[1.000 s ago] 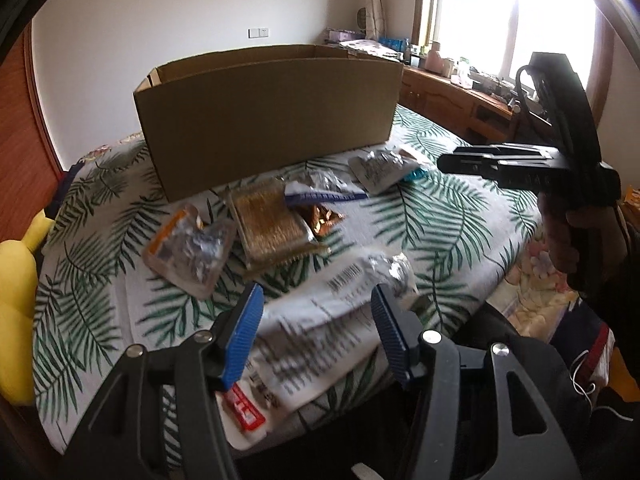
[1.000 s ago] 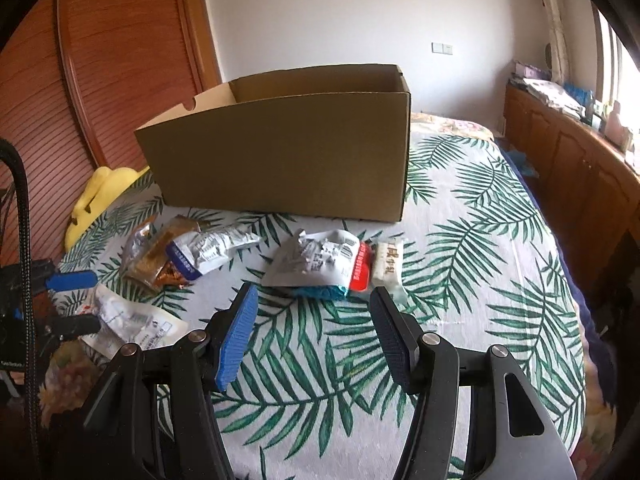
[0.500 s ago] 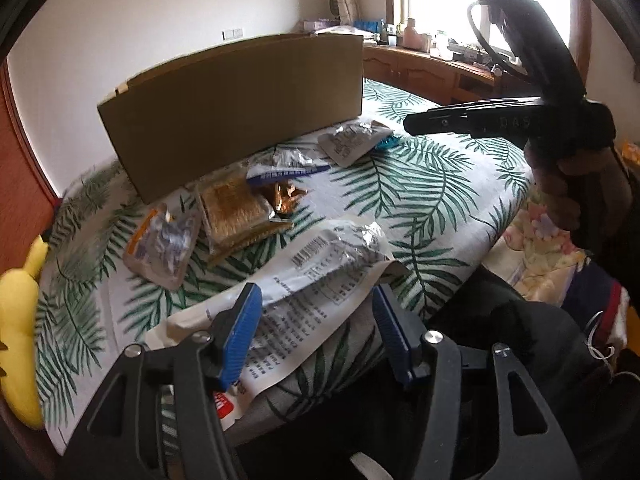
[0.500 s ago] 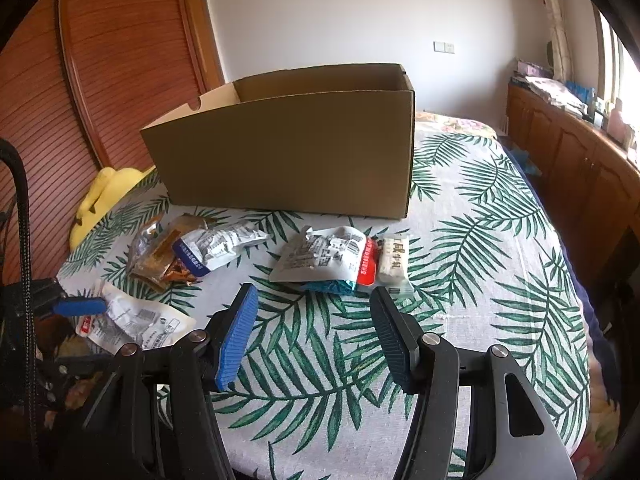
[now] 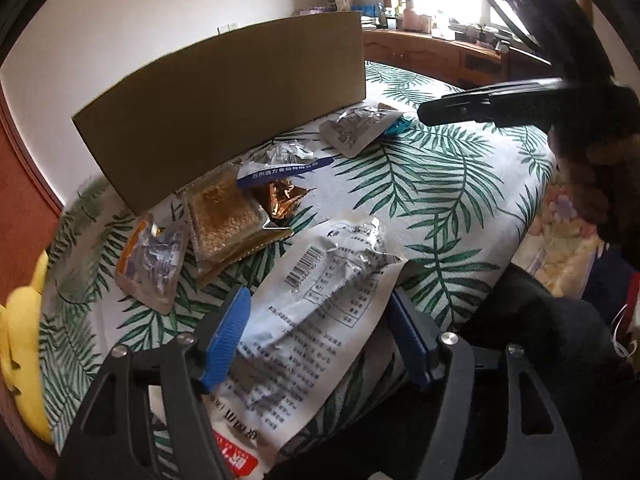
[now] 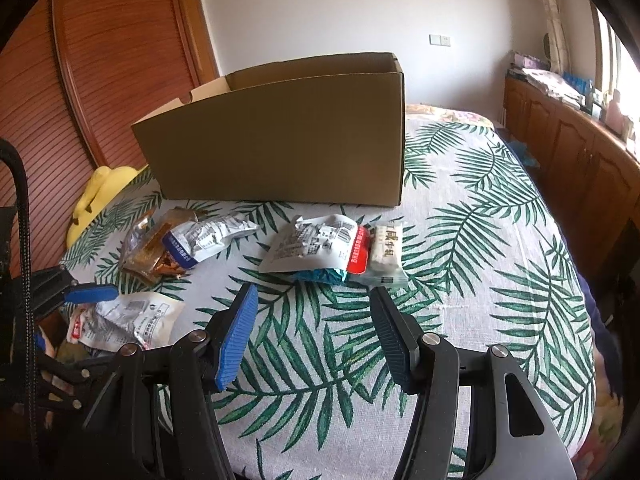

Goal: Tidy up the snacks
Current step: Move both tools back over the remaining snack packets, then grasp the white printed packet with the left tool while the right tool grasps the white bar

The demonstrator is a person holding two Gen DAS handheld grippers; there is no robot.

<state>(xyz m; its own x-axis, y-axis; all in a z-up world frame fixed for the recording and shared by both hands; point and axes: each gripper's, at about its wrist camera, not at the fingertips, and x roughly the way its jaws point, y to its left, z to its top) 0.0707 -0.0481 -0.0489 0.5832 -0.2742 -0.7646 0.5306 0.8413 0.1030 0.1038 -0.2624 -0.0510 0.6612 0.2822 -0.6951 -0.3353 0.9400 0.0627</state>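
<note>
A brown cardboard box (image 6: 288,136) stands open on the leaf-print bed. My left gripper (image 5: 320,336) is open, its blue pads on either side of a large white snack bag (image 5: 316,312) at the bed's near edge; the bag also shows in the right wrist view (image 6: 132,320). My right gripper (image 6: 312,336) is open and empty above the bedspread, just short of a white packet (image 6: 312,246) lying with a red-and-white bar (image 6: 380,254). A pile of packets (image 6: 188,244) lies left of it, in front of the box.
A yellow plush toy (image 6: 100,196) lies at the bed's left edge by a wooden sliding door (image 6: 100,60). A wooden cabinet (image 6: 580,152) runs along the right wall under the window. A silver-orange packet (image 5: 152,268) and a golden snack pack (image 5: 224,216) lie near the box.
My left gripper has moved down and forward so the large white bag now lies between its pads. My right gripper has drifted slightly closer to the white packet.
</note>
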